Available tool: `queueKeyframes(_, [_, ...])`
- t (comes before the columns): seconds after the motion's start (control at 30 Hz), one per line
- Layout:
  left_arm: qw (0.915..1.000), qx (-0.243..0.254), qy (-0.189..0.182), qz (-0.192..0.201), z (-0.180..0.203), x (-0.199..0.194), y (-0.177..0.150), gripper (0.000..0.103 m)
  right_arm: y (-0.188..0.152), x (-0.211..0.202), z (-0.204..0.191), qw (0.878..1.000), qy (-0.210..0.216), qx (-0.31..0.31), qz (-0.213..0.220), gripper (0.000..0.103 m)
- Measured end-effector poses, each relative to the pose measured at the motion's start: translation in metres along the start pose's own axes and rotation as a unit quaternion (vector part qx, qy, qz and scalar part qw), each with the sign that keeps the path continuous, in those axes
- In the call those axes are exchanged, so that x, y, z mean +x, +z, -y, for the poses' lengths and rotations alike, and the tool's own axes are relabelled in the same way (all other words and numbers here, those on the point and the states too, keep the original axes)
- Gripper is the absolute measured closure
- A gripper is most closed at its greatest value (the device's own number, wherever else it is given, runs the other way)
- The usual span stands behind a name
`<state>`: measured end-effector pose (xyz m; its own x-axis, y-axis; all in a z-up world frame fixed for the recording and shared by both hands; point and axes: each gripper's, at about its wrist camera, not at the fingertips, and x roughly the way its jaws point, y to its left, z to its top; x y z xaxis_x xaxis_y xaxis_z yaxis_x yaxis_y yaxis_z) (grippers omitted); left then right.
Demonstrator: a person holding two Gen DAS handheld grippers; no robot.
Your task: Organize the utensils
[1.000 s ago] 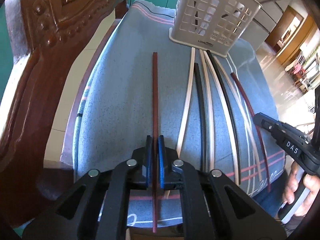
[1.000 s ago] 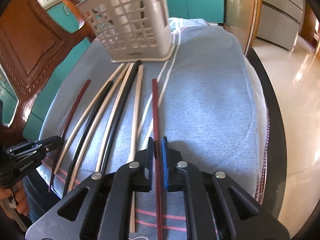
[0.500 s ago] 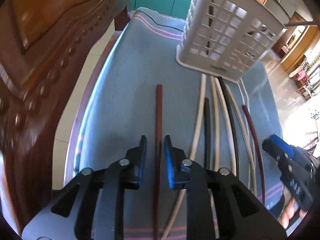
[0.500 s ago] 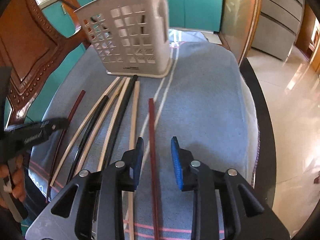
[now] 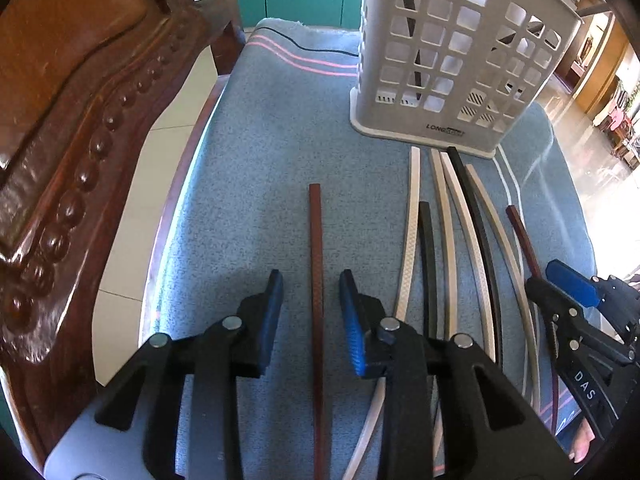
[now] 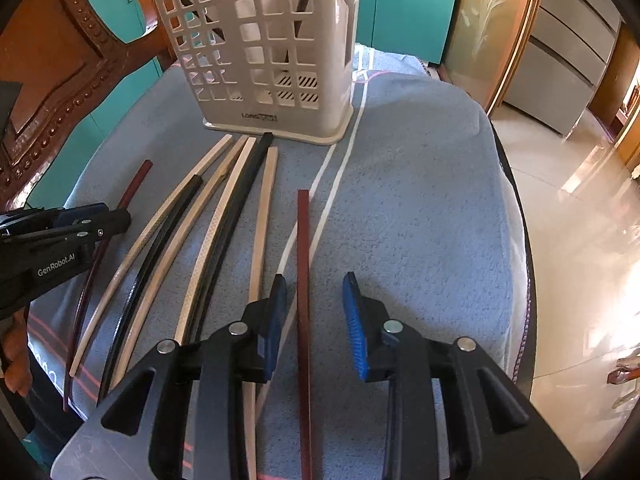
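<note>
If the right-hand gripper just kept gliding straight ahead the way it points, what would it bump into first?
Probably nothing soon. The open right gripper straddles a dark red chopstick lying on the blue towel; its line seems to pass just right of the white utensil basket, though depth is unclear.

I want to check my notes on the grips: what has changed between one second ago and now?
Both grippers have let go. The left gripper was shut on the far-left reddish-brown chopstick and is now open around it. The right gripper was shut on the far-right reddish-brown chopstick and has also opened. Both cameras now sit closer to the basket. The other chopsticks stayed on the blue cloth.
</note>
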<state>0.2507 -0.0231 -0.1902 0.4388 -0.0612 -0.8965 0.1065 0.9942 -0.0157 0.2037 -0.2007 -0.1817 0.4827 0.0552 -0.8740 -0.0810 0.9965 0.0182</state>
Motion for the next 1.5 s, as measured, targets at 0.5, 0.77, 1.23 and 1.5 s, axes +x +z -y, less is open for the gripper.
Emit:
queueKeyframes(0.5, [0.9999, 0.006, 0.01, -0.002, 0.0, -0.002, -0.004, 0.056, -0.005, -0.003, -0.006, 1.0, -0.009, -0.009, 0.0, 0.073])
queueKeyframes(0.77, [1.0, 0.001, 0.003, -0.003, -0.004, -0.001, -0.005, 0.057, -0.008, -0.005, -0.002, 1.0, 0.007, 0.001, 0.007, 0.089])
queueKeyframes(1.23, [0.9983, -0.005, -0.04, 0.042, 0.002, -0.041, -0.005, 0.096, 0.004, -0.069, 0.021, 0.994, 0.02, 0.031, 0.099, 0.097])
queueKeyframes(1.5, [0.9895, 0.006, -0.07, 0.126, 0.007, -0.121, -0.004, 0.096, 0.01, -0.13, 0.022, 0.984, 0.07, 0.034, 0.16, 0.097])
